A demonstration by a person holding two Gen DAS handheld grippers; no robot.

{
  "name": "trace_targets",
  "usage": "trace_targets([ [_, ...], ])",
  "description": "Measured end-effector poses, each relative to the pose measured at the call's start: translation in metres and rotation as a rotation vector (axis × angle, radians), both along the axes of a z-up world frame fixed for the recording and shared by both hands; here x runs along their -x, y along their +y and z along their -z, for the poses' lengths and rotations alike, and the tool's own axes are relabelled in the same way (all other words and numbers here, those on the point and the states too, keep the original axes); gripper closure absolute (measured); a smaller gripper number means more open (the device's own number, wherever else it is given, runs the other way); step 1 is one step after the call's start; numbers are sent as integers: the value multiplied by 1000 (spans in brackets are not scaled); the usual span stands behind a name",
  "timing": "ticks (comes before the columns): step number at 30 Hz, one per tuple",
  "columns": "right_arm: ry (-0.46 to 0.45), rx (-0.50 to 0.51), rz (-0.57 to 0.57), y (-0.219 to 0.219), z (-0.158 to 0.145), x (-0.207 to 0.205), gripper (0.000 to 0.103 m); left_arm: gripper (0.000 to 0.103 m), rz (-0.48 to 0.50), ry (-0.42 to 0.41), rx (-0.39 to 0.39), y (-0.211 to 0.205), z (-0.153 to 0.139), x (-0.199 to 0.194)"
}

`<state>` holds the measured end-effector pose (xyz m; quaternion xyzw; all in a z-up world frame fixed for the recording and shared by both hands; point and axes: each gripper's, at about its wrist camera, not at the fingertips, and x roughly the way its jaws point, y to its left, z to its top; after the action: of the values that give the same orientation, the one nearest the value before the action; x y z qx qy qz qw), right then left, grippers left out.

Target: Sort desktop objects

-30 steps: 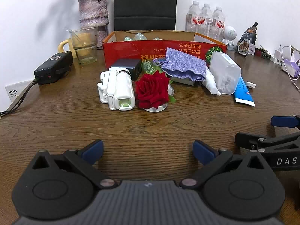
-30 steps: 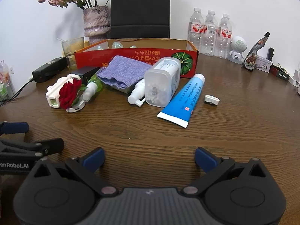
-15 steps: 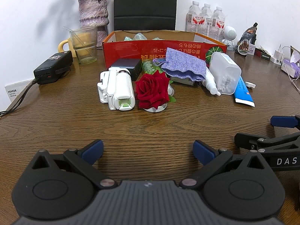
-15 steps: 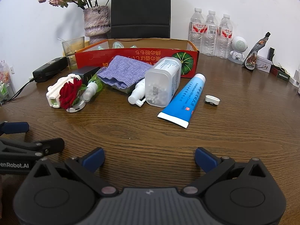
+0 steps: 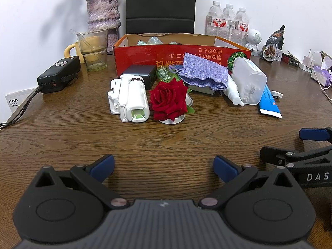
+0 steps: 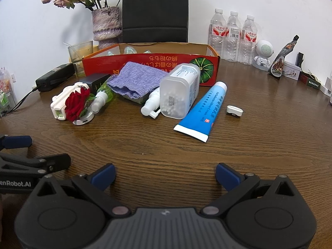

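Note:
A pile of objects lies before a red cardboard box [image 5: 145,56] [image 6: 116,62]: a white device [image 5: 130,99], a red rose on a white base [image 5: 169,100] [image 6: 76,103], a purple cloth pouch [image 5: 204,73] [image 6: 137,81], a clear tub of white beads [image 5: 249,81] [image 6: 180,91], a white spray bottle [image 6: 151,104], a green spray bottle [image 6: 103,97], a blue tube [image 6: 204,112] and a small white cap [image 6: 234,110]. My left gripper [image 5: 164,167] is open and empty, low over the table, well short of the rose. My right gripper [image 6: 165,175] is open and empty, short of the blue tube.
A black power bank with cable [image 5: 59,73], a glass cup [image 5: 93,49], a purple vase of dried flowers [image 5: 103,12], water bottles [image 6: 233,35], a white robot figure [image 6: 263,56] and small boxes at the far right [image 6: 290,70] stand along the back of the wooden table [image 6: 269,145].

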<state>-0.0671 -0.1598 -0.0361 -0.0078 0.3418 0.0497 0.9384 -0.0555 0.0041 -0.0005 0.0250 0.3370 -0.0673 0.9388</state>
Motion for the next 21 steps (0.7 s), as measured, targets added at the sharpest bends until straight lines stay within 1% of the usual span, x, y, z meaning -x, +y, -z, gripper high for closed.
trace_targets([
  [2,-3,-14,3,-8,-2,1,0,0,6,-9,23,4,-1,0],
  [3,-5,-28,7,-14,-3,1,1,0,18,-26,39,8,-4,-1],
  [5,-45,-66,46,-37,-11,-2,2,0,23,-78,55,21,-20,-9],
  [6,-65,-85,65,-48,-15,-4,2,0,9,-78,56,24,-24,-20],
  [7,-82,-58,84,-56,-19,-10,3,0,-6,-77,56,28,-29,-33],
  [8,-86,-26,104,-63,-22,-19,8,0,-21,-75,56,31,-33,-45],
  [9,-79,-16,111,-70,-23,-29,18,0,-36,-73,56,35,-37,-57],
  [11,-67,2,126,-82,-25,-51,24,1,-65,-70,56,42,-46,-82],
  [12,-59,4,120,-84,-24,-60,26,5,-80,-69,56,45,-51,-95],
  [13,-52,6,115,-85,-22,-70,29,12,-83,-59,56,44,-49,-102],
  [15,-38,5,101,-87,-19,-85,42,19,-86,-40,57,40,-44,-117],
  [16,-31,5,94,-88,-17,-93,44,27,-87,-18,61,40,-40,-122],
  [18,-19,6,86,-88,-14,-105,52,38,-87,26,69,39,-31,-131],
  [19,-14,7,85,-88,-12,-110,52,40,-96,54,71,40,-26,-135],
  [21,-1,26,85,-86,-9,-118,58,40,-98,75,76,40,-19,-137],
])
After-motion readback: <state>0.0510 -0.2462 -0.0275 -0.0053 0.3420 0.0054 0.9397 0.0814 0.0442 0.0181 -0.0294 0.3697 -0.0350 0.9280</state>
